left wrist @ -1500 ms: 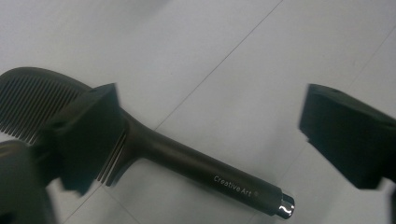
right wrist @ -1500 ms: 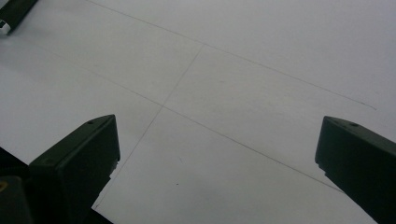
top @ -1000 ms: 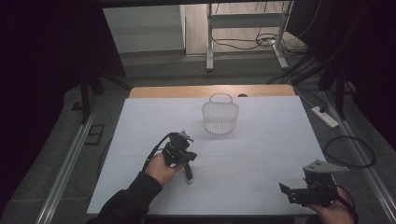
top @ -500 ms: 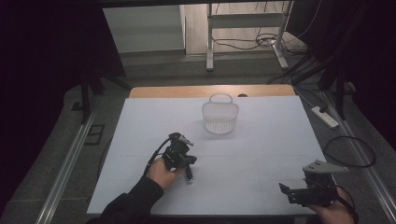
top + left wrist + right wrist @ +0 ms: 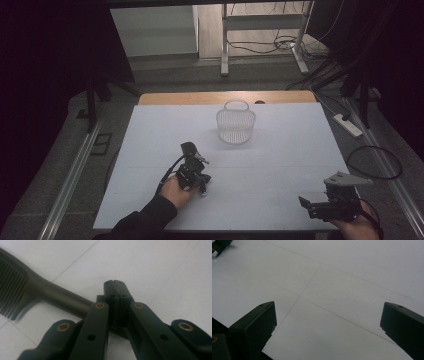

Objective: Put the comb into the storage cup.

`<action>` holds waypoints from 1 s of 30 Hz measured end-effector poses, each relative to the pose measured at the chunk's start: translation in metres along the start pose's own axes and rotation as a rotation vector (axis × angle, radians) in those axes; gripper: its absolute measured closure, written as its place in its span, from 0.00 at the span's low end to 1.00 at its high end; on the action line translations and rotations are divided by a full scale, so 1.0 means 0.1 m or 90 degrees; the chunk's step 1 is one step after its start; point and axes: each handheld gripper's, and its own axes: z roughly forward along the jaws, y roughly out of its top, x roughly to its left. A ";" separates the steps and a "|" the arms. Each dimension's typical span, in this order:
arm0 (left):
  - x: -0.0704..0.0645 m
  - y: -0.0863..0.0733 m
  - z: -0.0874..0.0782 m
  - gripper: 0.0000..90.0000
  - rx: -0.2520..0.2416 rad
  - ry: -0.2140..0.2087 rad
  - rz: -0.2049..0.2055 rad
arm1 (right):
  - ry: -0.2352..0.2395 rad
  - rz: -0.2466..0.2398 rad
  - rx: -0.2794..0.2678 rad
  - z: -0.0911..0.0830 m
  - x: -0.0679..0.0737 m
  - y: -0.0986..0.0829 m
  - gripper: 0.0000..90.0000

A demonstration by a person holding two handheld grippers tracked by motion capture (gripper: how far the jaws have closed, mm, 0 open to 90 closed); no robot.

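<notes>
A dark comb runs from its teeth at the left of the left gripper view down to its handle, which passes between the jaws of my left gripper; the jaws are shut on that handle. From above, the left gripper is low over the white table, left of the middle, with a hand around it. My right gripper is near the front right corner. Its fingers stand wide apart over bare table, nothing between them.
A white mesh basket with a handle stands upright toward the back middle of the table. A wooden strip runs along the far edge. Cables and a power strip lie on the floor to the right.
The left gripper has shifted a little toward the near edge of the table, still shut. The right gripper has stayed where it was.
</notes>
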 end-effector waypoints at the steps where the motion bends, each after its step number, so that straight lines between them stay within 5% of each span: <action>1: 0.00 -0.01 0.00 0.99 0.005 0.002 0.002 | 0.000 0.000 0.000 0.00 0.00 0.00 0.01; 30: 0.29 -0.23 -0.15 0.99 0.036 0.028 -0.063 | -0.001 -0.006 0.001 0.01 0.01 0.01 0.02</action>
